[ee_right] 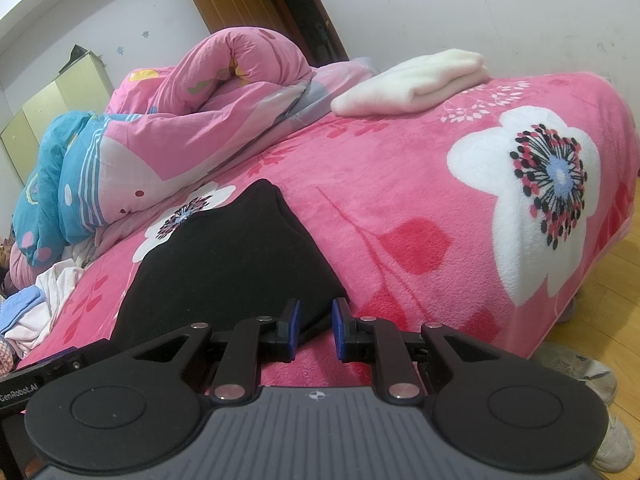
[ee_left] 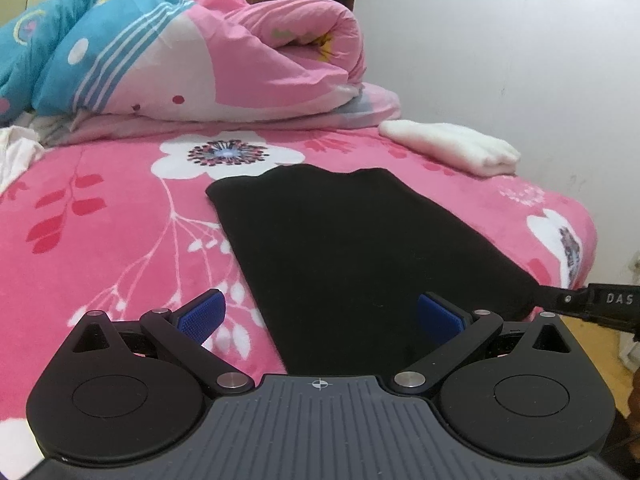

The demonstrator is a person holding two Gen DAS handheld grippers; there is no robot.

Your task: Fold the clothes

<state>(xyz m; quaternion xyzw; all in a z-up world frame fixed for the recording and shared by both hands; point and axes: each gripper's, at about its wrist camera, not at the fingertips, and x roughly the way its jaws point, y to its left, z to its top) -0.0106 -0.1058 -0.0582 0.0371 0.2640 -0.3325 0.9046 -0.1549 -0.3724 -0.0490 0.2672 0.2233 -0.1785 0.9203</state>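
Observation:
A black folded garment (ee_left: pixel 340 240) lies flat on the pink flowered bedspread (ee_left: pixel 100 220), its near end at the bed's edge. My left gripper (ee_left: pixel 320 316) stands wide open over that near end, with the left pad above the bedspread and the right pad above the black cloth. My right gripper (ee_right: pixel 317 320) has its jaws nearly together on the near right corner of the black garment (ee_right: pixel 224 260), and black cloth fills the narrow gap between the pads. The right gripper's body (ee_left: pixel 600 304) shows at the far right of the left wrist view, at that same corner.
A white folded garment (ee_right: pixel 412 84) sits at the far right of the bed near the wall. A rolled pink and blue quilt (ee_right: pixel 180 120) fills the back left. Loose clothes (ee_right: pixel 40 304) are heaped at the left. Pale shoes (ee_right: pixel 588 376) stand on the wooden floor (ee_right: pixel 616 280).

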